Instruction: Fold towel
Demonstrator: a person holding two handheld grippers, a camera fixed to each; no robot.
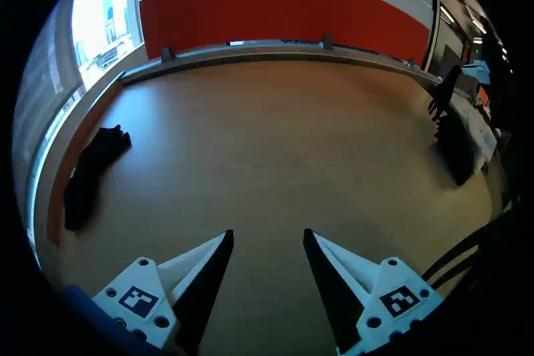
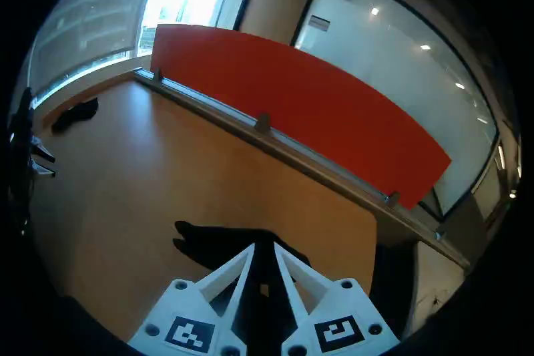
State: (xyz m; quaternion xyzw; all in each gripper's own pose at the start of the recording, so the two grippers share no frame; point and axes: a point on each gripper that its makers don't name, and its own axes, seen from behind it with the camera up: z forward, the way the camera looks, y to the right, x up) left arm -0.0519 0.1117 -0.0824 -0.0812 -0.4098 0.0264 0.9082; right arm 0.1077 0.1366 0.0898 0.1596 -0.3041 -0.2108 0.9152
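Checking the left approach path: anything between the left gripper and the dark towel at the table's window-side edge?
Nothing visible. Only bare wooden table lies between the open left gripper and the dark towel.

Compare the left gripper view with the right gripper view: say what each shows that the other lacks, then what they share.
Left gripper view: the left claw, open wide above the wooden table, and black cables. Right gripper view: the right claw, nearly closed over a dark towel; grip unclear. Shared: that table, the red partition and a dark cloth near the window.
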